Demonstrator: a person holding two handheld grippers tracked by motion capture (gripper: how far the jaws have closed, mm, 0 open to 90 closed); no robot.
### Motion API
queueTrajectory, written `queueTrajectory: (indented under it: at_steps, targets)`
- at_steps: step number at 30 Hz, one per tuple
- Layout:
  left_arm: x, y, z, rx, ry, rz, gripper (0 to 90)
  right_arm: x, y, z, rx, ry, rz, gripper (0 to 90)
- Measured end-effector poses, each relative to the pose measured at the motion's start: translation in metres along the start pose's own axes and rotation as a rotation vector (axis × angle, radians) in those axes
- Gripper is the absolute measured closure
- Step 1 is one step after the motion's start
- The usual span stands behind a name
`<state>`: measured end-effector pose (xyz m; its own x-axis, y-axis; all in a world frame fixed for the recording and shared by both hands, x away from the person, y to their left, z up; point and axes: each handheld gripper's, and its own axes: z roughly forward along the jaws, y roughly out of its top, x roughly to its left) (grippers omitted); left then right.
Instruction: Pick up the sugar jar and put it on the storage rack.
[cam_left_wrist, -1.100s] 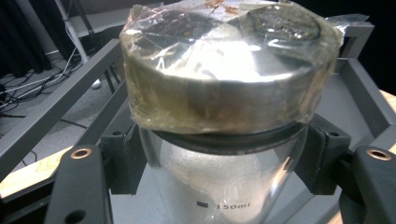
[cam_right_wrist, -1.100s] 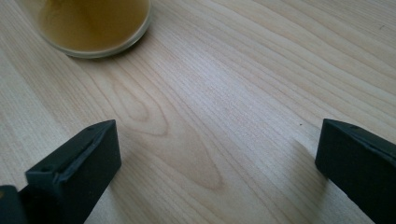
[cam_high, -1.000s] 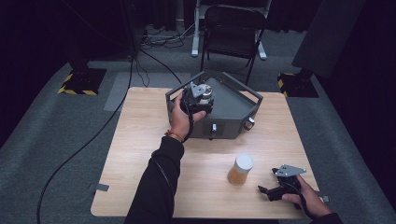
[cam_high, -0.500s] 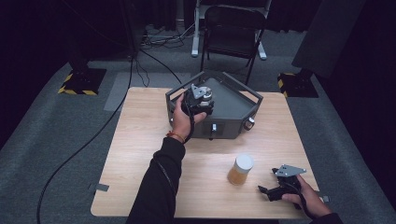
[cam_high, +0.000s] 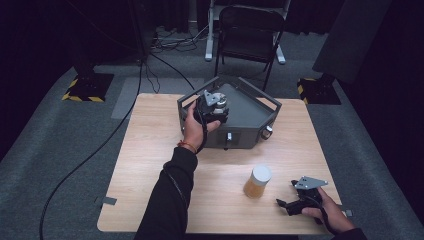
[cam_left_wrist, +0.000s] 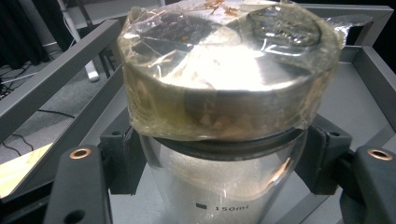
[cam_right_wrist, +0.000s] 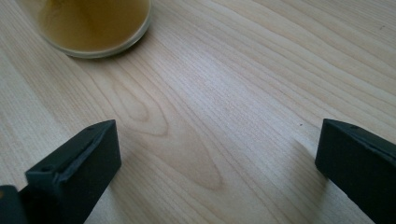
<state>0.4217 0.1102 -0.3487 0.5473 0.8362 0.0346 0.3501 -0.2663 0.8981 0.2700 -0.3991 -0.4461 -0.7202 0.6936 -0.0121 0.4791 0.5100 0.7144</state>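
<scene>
The left gripper (cam_left_wrist: 219, 172) clamped a film-covered beaker (cam_left_wrist: 224, 107) at frame centre; the right gripper (cam_right_wrist: 217, 163) stood wide open, empty, low in frame.

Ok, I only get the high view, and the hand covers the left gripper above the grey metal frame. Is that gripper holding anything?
Observer: Yes. The left gripper is shut on a clear glass beaker, with its fingers clamped just below the rim.
Operator: Is the beaker's top open?
Observer: No, a clear plastic film is stretched over its mouth.
Operator: And the right gripper, is it gripping something?
Observer: No. The right gripper has its fingers wide apart over the bare light wooden table, with nothing between them.
</scene>
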Motion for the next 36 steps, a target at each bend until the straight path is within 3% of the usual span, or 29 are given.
queueTrajectory:
  at_steps: [3, 5, 7, 9, 13, 15, 17, 24, 30, 36]
  targets:
    - [0.002, -0.001, -0.001, -0.012, -0.010, 0.001, 28.6, 0.000, 0.000, 0.000, 0.000, 0.000, 0.000, 0.0]
    - [0.006, -0.003, -0.001, -0.027, -0.044, -0.002, 21.8, 0.000, 0.000, 0.000, 0.000, 0.000, 0.000, 0.0]
    - [0.000, -0.001, -0.001, -0.024, -0.013, 0.020, 12.8, 0.000, 0.000, 0.000, 0.000, 0.000, 0.000, 0.0]
    - [-0.004, -0.001, -0.001, -0.032, 0.014, -0.002, 7.1, 0.000, 0.000, 0.000, 0.000, 0.000, 0.000, 0.0]
    - [-0.007, 0.000, -0.004, -0.042, 0.036, 0.010, 3.3, 0.000, 0.000, 0.000, 0.000, 0.000, 0.001, 0.0]
    - [-0.009, 0.000, -0.007, -0.050, 0.050, 0.029, 2.7, 0.000, 0.000, 0.000, 0.000, 0.000, 0.001, 0.0]
    - [-0.007, 0.000, -0.009, -0.060, 0.037, 0.015, 2.7, 0.000, 0.000, 0.000, 0.000, 0.000, 0.000, 0.0]
    - [-0.011, 0.001, -0.018, -0.088, 0.033, 0.051, 1.2, 0.000, 0.000, 0.000, 0.000, 0.000, 0.000, 0.0]
    - [-0.012, 0.000, -0.030, -0.113, 0.015, 0.052, 0.0, 0.000, 0.000, 0.000, 0.000, 0.000, 0.000, 0.0]
    - [-0.019, -0.005, -0.038, -0.133, 0.028, 0.081, 0.0, 0.000, 0.000, 0.000, 0.000, -0.001, 0.001, 0.0]
